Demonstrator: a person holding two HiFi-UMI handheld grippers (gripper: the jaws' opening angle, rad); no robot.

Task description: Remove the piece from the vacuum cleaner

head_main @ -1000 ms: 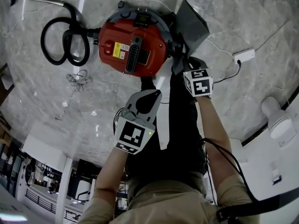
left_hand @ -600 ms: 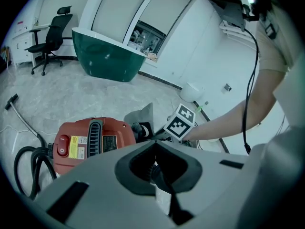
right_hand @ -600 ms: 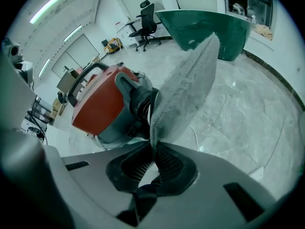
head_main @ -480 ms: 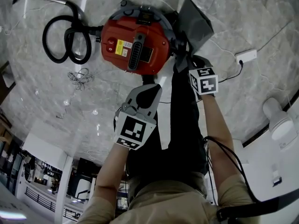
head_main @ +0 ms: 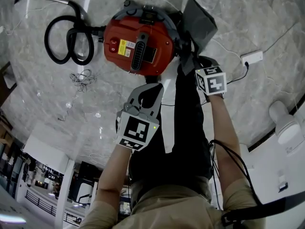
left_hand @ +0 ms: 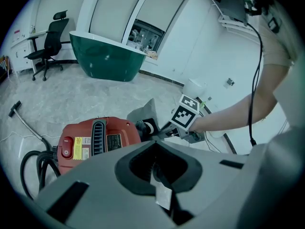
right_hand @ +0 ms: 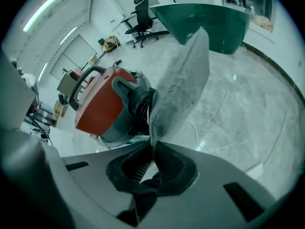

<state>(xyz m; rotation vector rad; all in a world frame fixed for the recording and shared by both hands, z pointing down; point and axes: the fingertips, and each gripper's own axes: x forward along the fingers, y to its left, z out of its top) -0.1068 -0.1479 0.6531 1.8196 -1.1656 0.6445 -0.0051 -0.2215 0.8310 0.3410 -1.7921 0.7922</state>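
While the right gripper's (right_hand: 153, 149) jaws pinch the grey fabric dust bag's (right_hand: 183, 80) lower edge beside the round red vacuum cleaner (head_main: 138, 44), the left gripper's (left_hand: 153, 146) 2 jaws sit closed together, pale marble floor (head_main: 57, 104) open around.

- Bright, even indoor light; a ceiling strip (right_hand: 43, 9) glows far left in the right gripper view.
- The glossy floor (head_main: 248, 27) mirrors lamps as pale streaks.
- Every view bulges at its edges; gripper views have dark corners, a bluish cast.
- The grey piece (right_hand: 183, 80) looks sharp.
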